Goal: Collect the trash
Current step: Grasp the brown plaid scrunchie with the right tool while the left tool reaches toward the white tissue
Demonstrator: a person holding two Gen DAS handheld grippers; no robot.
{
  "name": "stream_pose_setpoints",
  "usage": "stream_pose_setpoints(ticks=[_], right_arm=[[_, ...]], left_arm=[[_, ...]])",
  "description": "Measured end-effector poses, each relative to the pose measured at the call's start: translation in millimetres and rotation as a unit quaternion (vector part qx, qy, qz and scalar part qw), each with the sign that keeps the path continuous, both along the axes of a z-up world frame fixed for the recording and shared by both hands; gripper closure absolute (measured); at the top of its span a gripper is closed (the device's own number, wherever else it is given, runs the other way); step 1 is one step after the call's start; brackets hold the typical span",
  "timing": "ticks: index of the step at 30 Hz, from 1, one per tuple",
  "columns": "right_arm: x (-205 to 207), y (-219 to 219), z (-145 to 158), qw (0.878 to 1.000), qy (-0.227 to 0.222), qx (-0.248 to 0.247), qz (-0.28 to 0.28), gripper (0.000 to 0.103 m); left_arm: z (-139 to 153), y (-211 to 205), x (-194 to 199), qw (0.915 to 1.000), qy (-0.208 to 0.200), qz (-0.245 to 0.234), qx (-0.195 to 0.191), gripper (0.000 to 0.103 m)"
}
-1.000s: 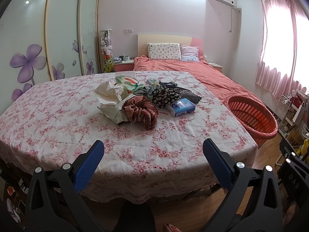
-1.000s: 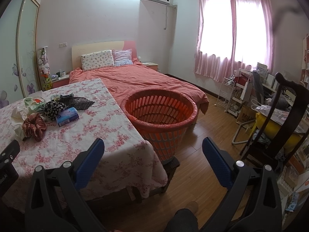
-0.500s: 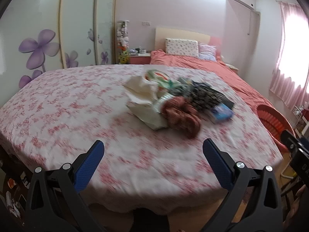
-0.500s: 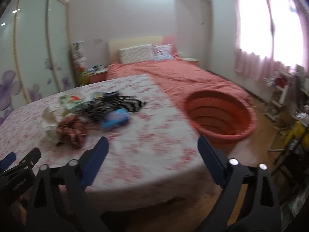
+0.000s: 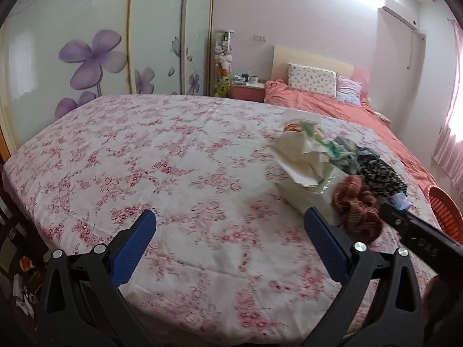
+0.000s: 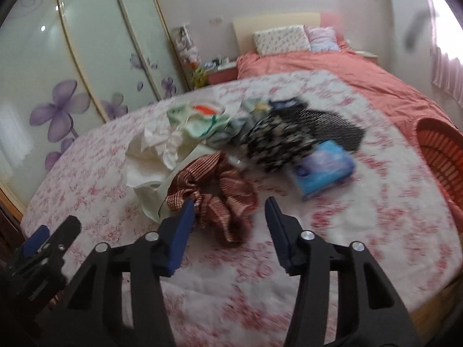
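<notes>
Two grippers over a floral table (image 5: 162, 156), left gripper (image 5: 230, 227) wide open and empty, right gripper (image 6: 228, 214) closing, pads apart beside a red scrunchie (image 6: 214, 193), basket (image 6: 442, 150) at right.

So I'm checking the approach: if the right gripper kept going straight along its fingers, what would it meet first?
Most likely the red-brown striped scrunchie, which lies just beyond the closing right gripper; nothing is between the jaws yet. Depth is hard to judge through the blur.
</notes>
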State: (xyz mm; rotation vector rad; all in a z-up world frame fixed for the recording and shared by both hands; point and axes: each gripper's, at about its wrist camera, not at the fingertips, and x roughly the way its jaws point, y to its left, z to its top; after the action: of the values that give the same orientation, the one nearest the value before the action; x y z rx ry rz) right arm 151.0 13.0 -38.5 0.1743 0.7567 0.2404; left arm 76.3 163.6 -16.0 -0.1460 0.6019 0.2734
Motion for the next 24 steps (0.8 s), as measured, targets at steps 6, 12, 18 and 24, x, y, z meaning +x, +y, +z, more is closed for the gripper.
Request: stream_pose_setpoints(ticks=[6, 12, 18, 24], right_arm=[[21, 14, -30, 0.999, 0.046, -0.024, 0.011, 0.080], [8, 7, -19, 0.999, 0.018, -0.025, 0.018, 0.093], [-9, -20, 11, 0.999, -0.031, -0.026, -0.002, 0.093], [-16, -47, 23, 0.998, -0.045, -0.034, -0.031, 0.093]], left_arm=[[-10, 14, 7, 0.9991, 0.010, -0.018, -0.038, 0.002], [-9, 13, 19, 0.9978, 0.012, -0.041, -0.051, 0.005], [-3, 10, 47, 0.9950, 0.018, -0.075, -0.063, 0.019], [-3, 14, 89, 0.9906, 0.038, -0.095, -0.090, 0.035]])
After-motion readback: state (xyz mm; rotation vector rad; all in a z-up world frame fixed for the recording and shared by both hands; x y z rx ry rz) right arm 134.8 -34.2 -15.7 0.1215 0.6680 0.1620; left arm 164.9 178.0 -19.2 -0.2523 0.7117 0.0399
